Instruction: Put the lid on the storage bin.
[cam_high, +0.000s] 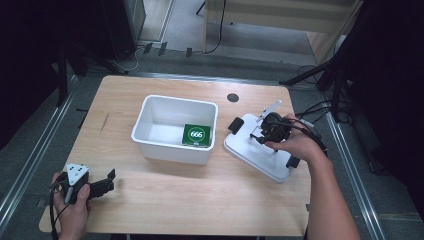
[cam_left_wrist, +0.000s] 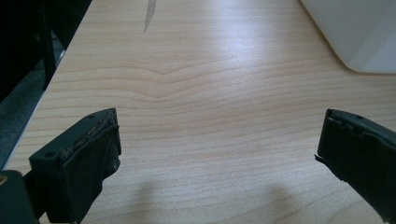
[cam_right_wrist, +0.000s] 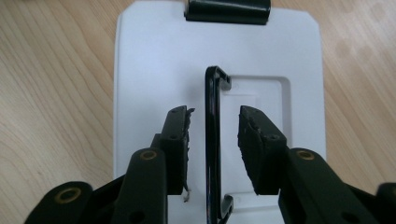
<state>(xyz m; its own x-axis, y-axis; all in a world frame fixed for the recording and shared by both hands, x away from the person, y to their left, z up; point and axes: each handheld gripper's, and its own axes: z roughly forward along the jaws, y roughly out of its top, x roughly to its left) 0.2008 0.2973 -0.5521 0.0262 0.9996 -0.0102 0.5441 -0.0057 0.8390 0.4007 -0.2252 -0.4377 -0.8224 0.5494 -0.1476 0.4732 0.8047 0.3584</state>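
Observation:
A white bin (cam_high: 145, 120) stands mid-table with a green box (cam_high: 196, 134) marked 666 lying inside. To its right lies the white lid (cam_high: 250, 150), (cam_right_wrist: 149, 56), flat on the table, with a thin black handle (cam_right_wrist: 211, 93) raised on its top. My right gripper (cam_high: 260, 134), (cam_right_wrist: 215, 116) hovers over the lid, open, one jaw on each side of the handle with a small gap on both sides. My left gripper (cam_high: 108, 181), (cam_left_wrist: 219, 126) rests near the table's front left corner, open wide over bare wood.
Black clips (cam_high: 234, 124), (cam_right_wrist: 227, 10) sit at the lid's ends. A corner of the bin (cam_left_wrist: 355, 32) shows in the left gripper view. A dark round grommet (cam_high: 232, 97) lies behind the lid. The table's left edge (cam_left_wrist: 42, 102) runs close to the left gripper.

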